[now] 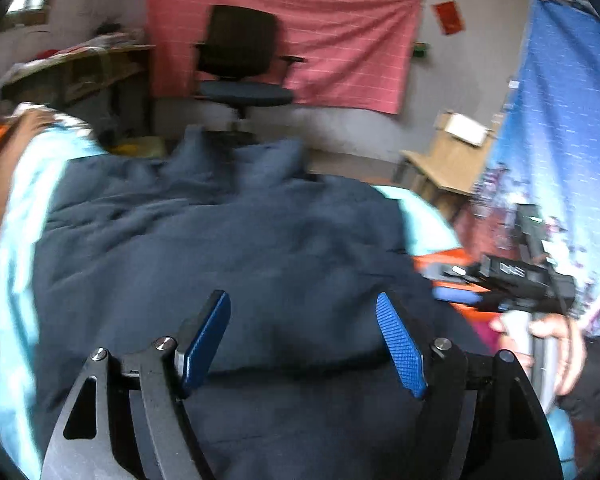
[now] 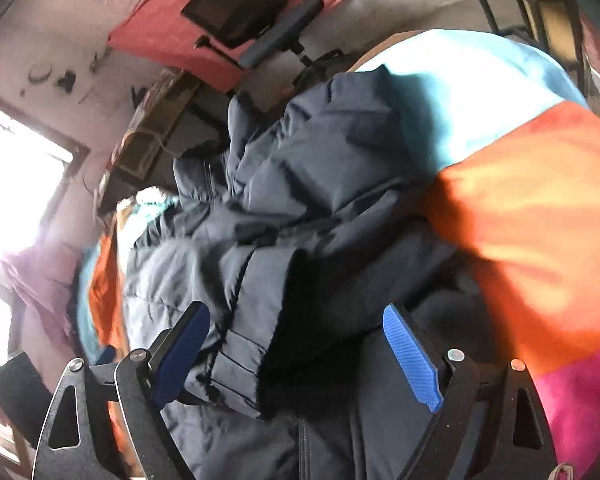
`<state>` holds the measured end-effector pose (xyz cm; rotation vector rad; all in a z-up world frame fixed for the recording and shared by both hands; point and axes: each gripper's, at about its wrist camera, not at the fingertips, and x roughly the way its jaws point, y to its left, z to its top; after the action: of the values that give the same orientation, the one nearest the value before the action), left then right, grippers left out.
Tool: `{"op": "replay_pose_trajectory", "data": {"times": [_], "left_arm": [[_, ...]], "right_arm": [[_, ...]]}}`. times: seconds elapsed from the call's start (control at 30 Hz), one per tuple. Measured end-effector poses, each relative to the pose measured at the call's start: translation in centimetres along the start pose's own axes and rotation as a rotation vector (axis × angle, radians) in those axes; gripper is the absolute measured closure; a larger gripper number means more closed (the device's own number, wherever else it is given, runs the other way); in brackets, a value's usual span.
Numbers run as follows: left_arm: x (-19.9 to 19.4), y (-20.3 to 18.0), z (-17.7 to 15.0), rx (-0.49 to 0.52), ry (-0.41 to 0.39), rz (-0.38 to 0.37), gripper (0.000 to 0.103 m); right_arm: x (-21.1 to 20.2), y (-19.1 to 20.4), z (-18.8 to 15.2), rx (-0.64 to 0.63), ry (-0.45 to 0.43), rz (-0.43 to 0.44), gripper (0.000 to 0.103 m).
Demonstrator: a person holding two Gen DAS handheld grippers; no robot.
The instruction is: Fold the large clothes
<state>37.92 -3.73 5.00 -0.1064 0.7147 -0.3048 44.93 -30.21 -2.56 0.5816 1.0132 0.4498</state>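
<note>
Dark navy jacket (image 1: 220,240) lies spread and rumpled on a bed cover (image 2: 520,200) with light blue, orange and pink blocks; in the right wrist view a cuffed sleeve (image 2: 260,320) is folded over the body, zipper line visible along the jacket. Left gripper (image 1: 302,340) hovers over the near part of the jacket, fingers (image 1: 400,348) spread wide, blue pads clear of the fabric, nothing pinched between them. Right gripper (image 2: 296,352) also spread wide, tilted view, fingers (image 2: 412,356) straddling the sleeve cuff, pads not pressing on it as far as visible. In the left wrist view the right gripper (image 1: 456,288) shows at the right edge, blurred, held by a hand (image 1: 556,344) in a dark sleeve. Background: black office chair (image 1: 240,56) against a red cloth (image 1: 340,40) on the wall, wooden stool (image 1: 448,160) to the right, blue curtain (image 1: 560,120), cluttered shelf (image 1: 80,68) to the left. Bright window (image 2: 16,172) at left in the right wrist view.
</note>
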Motion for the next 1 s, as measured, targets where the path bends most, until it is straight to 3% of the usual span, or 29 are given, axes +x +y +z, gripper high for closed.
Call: {"op": "replay_pose_trajectory", "data": {"times": [0.07,0.2,0.27,0.33,0.63,0.77,0.9,0.93,1.0], "left_arm": [[-0.6,2.3,-0.5,-0.028,0.01,0.095,0.033],[-1.6,8.6,-1.9,-0.179,0.07,0.12,0.033],[-2.5,11.0,-2.6,-0.227,0.075,0.159,0.033],[-3.5,12.7,-2.8,-0.234,0.069,0.206,0.033],[-5.6,14.6,-1.7,-0.185,0.022,0.311,0.033],[-2.2,15.3,-0.9,-0.179,0.077,0.396,0.033],[0.6,16.0,-0.2,-0.182,0.113,0.376,0.033],[0.8,15.8,0.1,-0.168,0.111,0.375,0.033],[1.4,15.4,0.7,-0.128,0.096,0.373,0.033]], "right_arm": [[0.9,1.0,-0.5,-0.03,0.028,-0.019,0.036],[1.4,2.3,-1.5,-0.047,0.037,-0.048,0.056],[1.0,2.9,-1.9,-0.065,0.023,-0.086,0.083],[0.1,3.3,-1.9,-0.097,-0.013,-0.109,0.096],[-4.4,7.4,1.2,-0.237,-0.22,-0.189,0.098],[-2.0,6.6,1.8,-0.28,-0.184,-0.257,0.098],[0.6,6.7,0.4,-0.425,-0.151,-0.418,0.094],[0.8,6.8,0.2,-0.446,-0.153,-0.447,0.085],[0.9,7.4,0.1,-0.491,-0.187,-0.501,0.081]]}}
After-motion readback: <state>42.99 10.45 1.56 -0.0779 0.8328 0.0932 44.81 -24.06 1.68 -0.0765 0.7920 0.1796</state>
